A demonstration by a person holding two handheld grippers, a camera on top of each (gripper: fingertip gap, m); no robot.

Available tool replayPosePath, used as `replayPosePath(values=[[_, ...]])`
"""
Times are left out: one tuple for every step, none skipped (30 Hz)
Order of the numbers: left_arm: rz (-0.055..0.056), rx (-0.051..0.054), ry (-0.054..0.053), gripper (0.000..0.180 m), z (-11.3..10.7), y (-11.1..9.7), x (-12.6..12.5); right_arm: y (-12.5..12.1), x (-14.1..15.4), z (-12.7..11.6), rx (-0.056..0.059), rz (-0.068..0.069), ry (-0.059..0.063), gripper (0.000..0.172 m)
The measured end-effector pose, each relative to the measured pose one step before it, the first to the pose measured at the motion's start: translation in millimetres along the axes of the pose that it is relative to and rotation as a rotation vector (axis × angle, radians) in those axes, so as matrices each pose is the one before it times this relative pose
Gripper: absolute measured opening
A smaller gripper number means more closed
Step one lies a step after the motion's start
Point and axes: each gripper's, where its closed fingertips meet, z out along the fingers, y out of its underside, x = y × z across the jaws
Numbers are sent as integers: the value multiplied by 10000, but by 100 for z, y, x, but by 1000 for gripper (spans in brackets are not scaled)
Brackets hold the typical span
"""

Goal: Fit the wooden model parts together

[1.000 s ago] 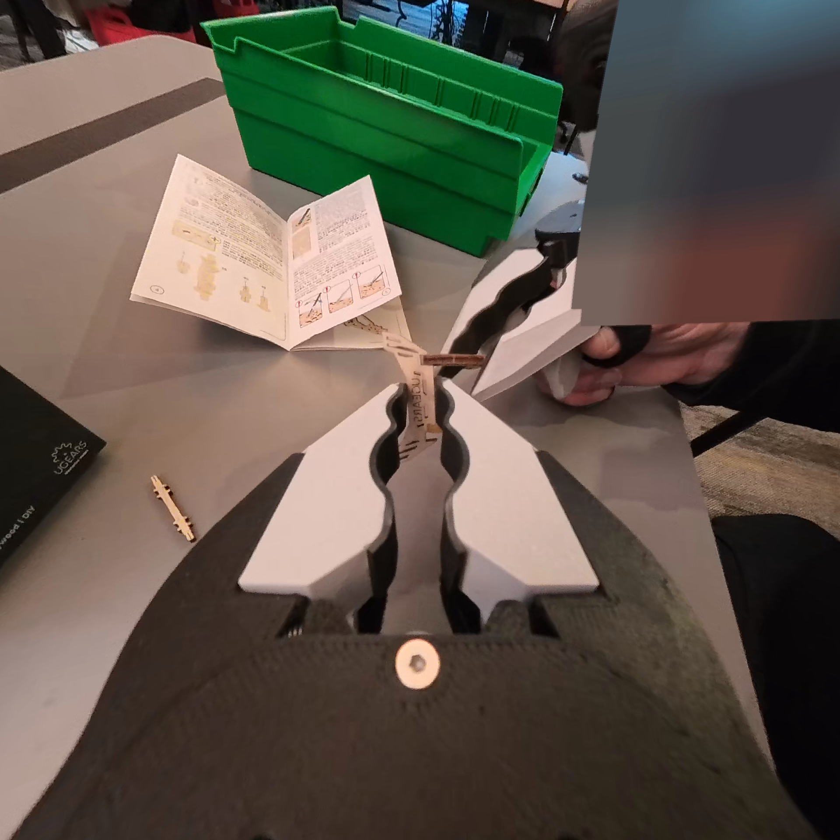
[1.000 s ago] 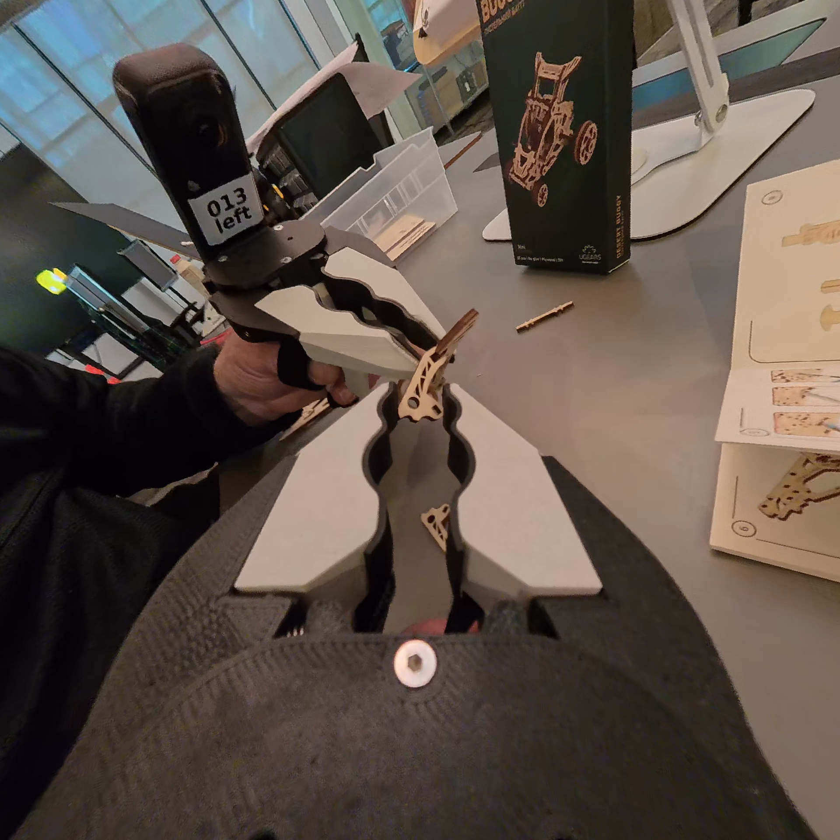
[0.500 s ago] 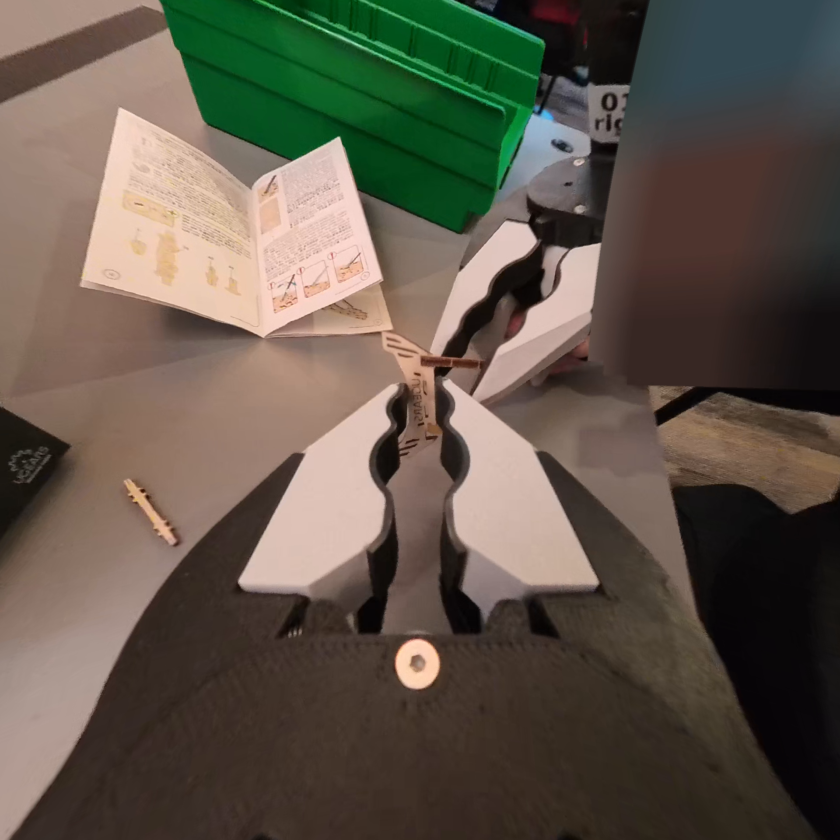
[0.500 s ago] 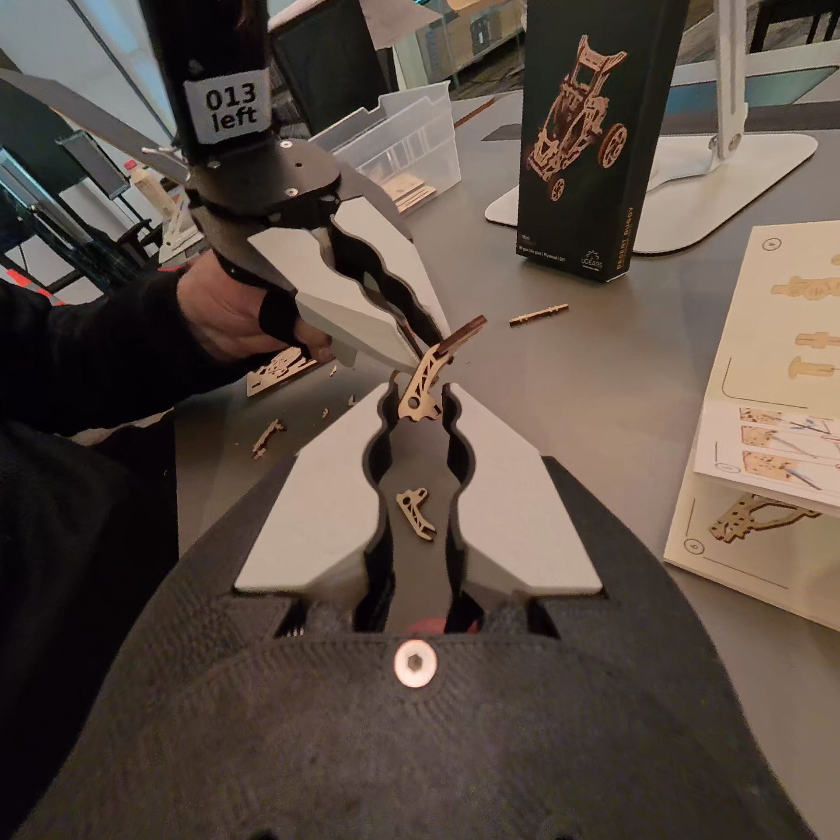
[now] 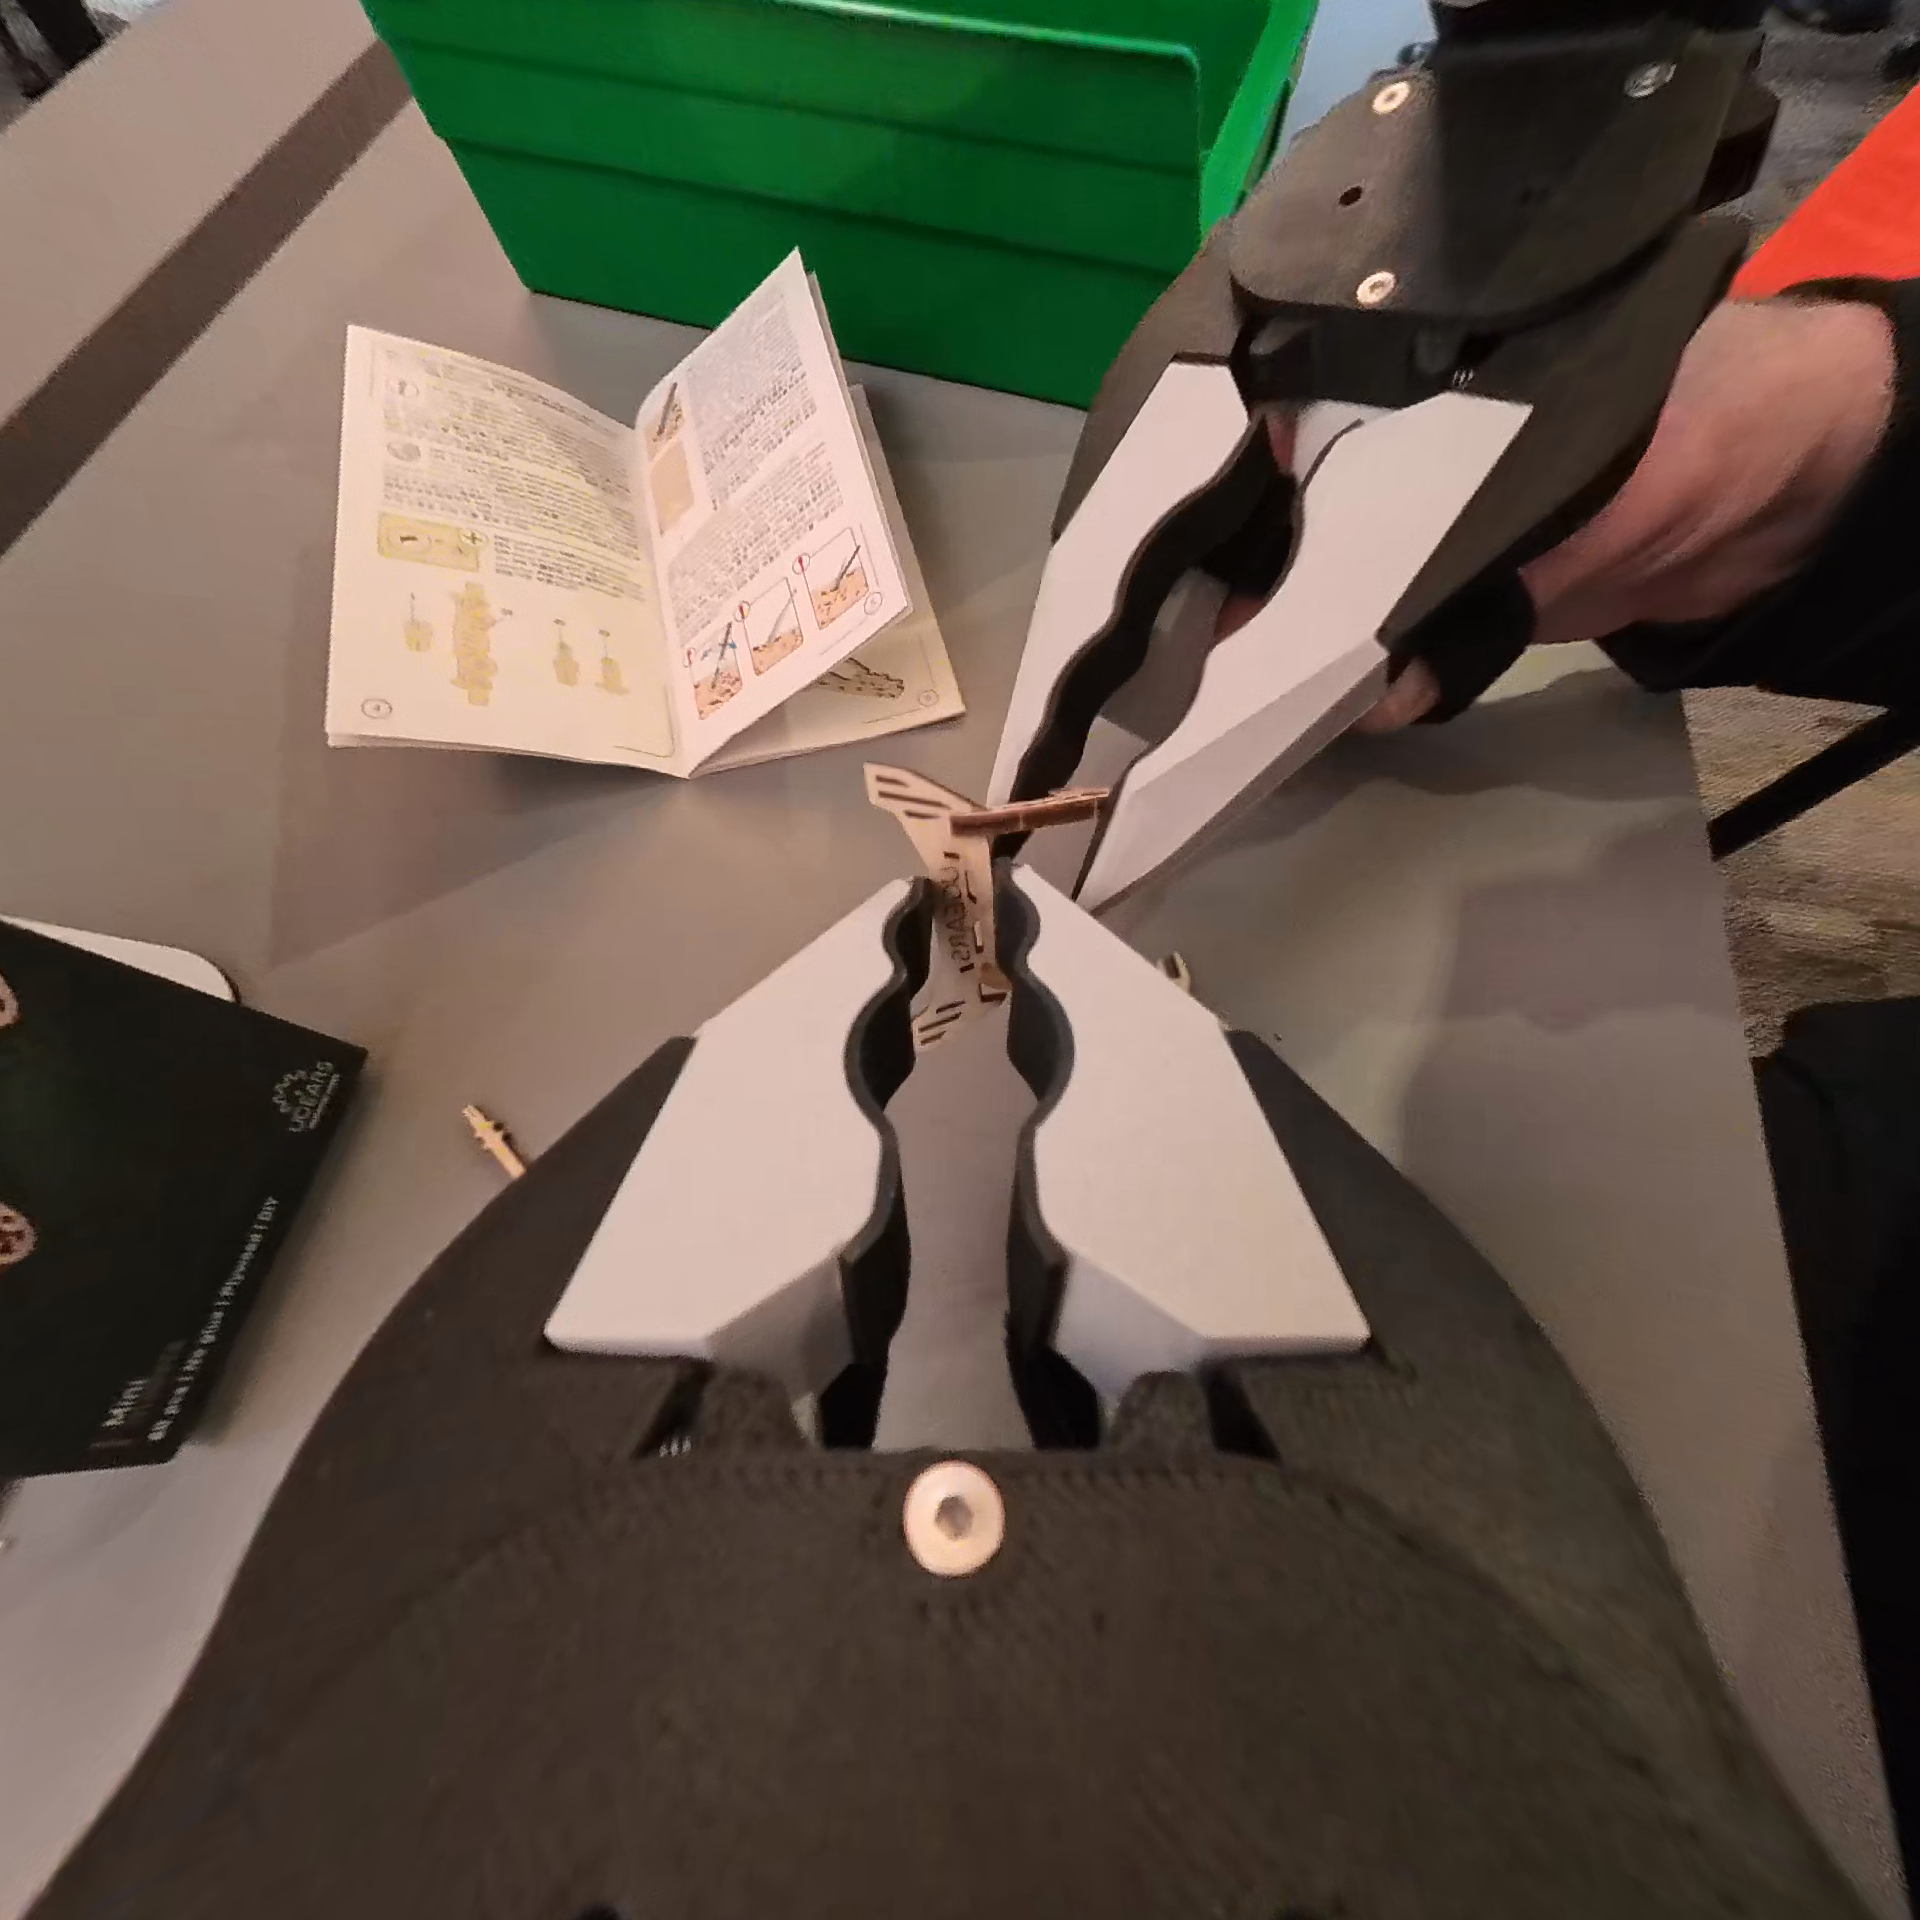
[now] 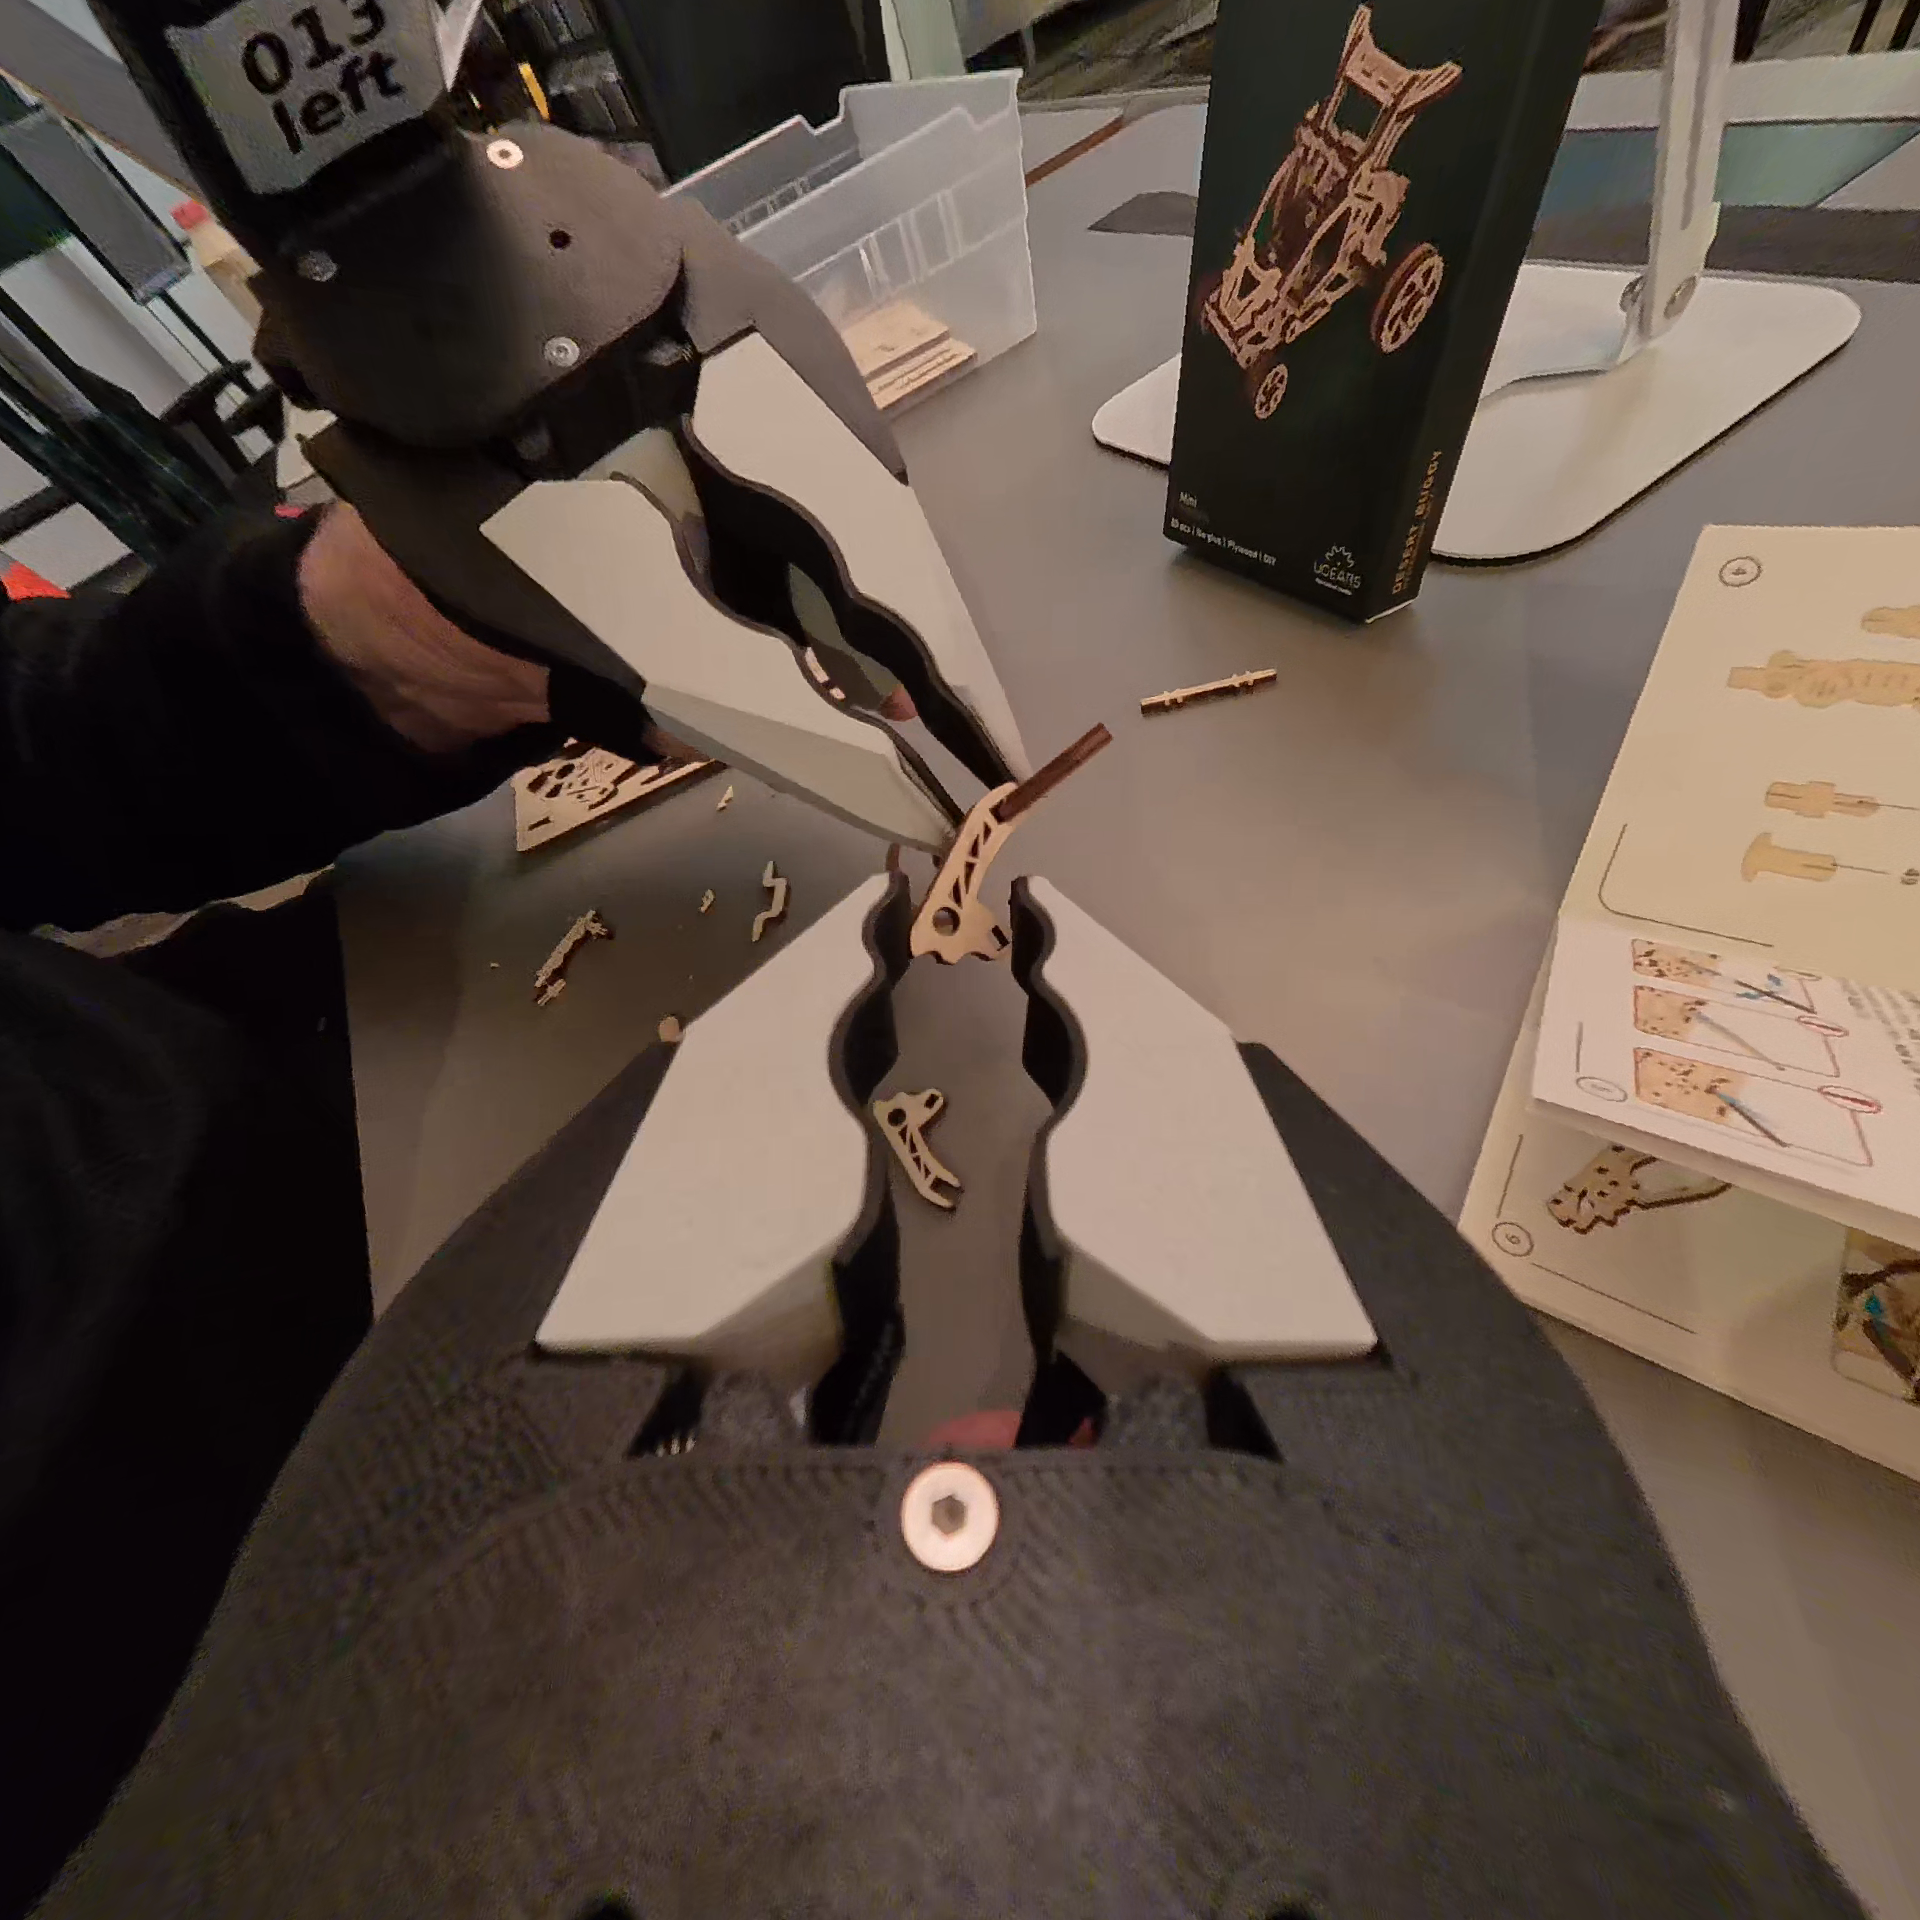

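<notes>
We are gripping the flat panel (image 5: 956,914) in our left gripper (image 5: 961,904) and the bracket (image 6: 961,894) in our right gripper (image 6: 951,914), meeting crosswise.

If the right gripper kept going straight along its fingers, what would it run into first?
Most likely the left gripper: its fingertips sit just past the right gripper, at the far end of the curved wooden part it holds. Beyond is bare table; depth is hard to judge.
</notes>
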Motion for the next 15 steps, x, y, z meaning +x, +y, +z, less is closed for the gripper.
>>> replayPosePath(values=[[189, -64, -129, 10, -1, -11, -30, -73, 17, -36, -5, 16, 39, 17], [134, -41, -102, 10, -14, -38, -25, -22, -14, 8, -11, 37, 16, 17], [55, 53, -59, 10, -58, -138, -14, 81, -18, 43, -45, 1, -4, 17], [81, 17, -62, 10, -7, -35, -4, 41, 13, 4, -6, 132, -38, 17], [201, -9, -165, 10, 13, 4, -81, -241, 23, -66, 170, 215, -30, 17], [111, 31, -126, 10, -40, -88, -67, -96, 25, -7, 76, 161, -10, 17], [21, 77, -85, 10, -67, -130, -98, -34, 23, 46, 58, 145, -6, 17], [6, 47, -15, 10, -39, -64, -37, -115, -116, 35, 123, 188, -96, 17], [-6, 101, -2, 10, -82, -136, -22, -68, -74, -3, 110, 158, -85, 17], [-31, 140, -9, 9, -54, -172, 11, -54, -80, -6, 110, 167, -95, 17], [86, 96, -51, 9, -33, -84, 15, -145, -163, -40, 170, 238, -172, 17], [97, 160, -64, 9, -76, -186, 7, -239, -226, -49, 242, 308, -243, 17], [-91, 171, 7, 9, -112, -209, -9, -130, -111, -39, 180, 217, -169, 17], [-105, 129, 32, 9, -49, -109, 5, -59, -10, -34, 124, 105, -68, 17], [-9, 79, 7, 9, 0, 2, 0, -34, -11, -4, 75, 11, -4, 17]])
